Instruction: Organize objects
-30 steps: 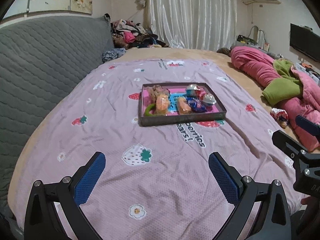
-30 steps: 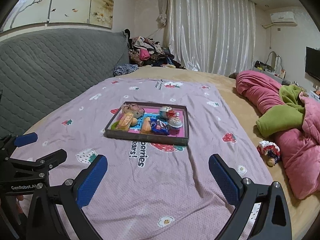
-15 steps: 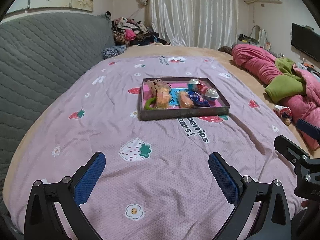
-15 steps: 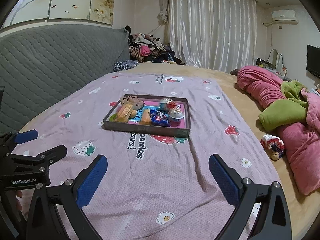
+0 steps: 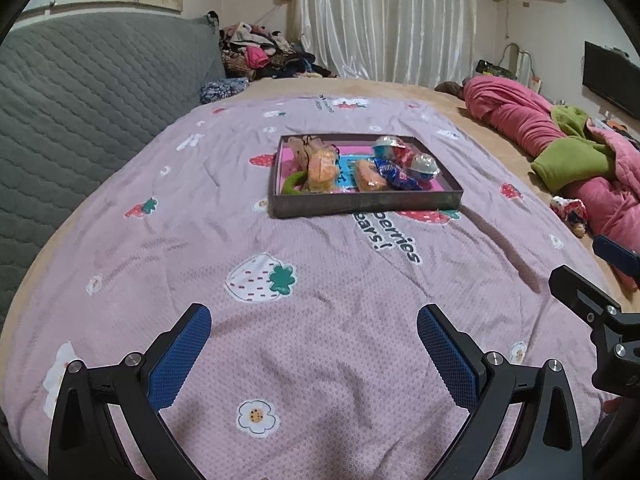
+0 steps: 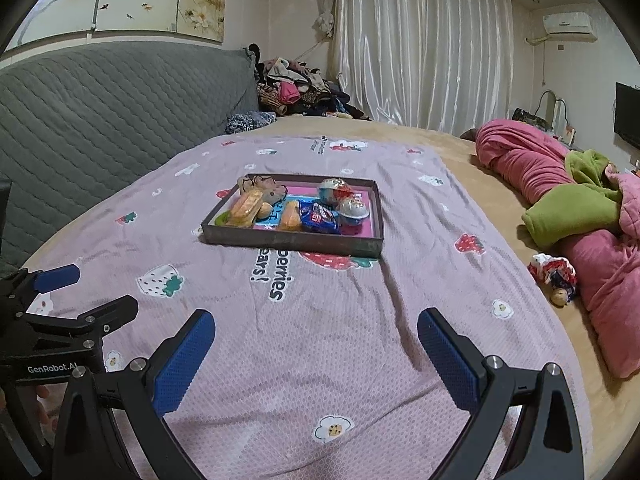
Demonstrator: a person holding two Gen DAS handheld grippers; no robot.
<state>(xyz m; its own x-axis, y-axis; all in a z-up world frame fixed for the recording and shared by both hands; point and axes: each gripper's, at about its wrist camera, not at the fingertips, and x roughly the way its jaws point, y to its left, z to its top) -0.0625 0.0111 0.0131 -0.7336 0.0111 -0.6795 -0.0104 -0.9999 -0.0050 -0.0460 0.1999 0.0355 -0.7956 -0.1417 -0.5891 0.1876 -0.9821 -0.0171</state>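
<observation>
Bed with pink strawberry sheet, grey headboard at frame left | tray of snacks sits mid-frame, above centre | my left claw spread wide, holding nothing | my right claw likewise wide, empty, low in frame.

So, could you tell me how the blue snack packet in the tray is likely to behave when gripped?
The blue snack packet looks glossy, so probably slippery. It appears crinkled and puffy, likely light and yielding. Leaning on neighbouring snacks in the tray, it may shift them.
</observation>
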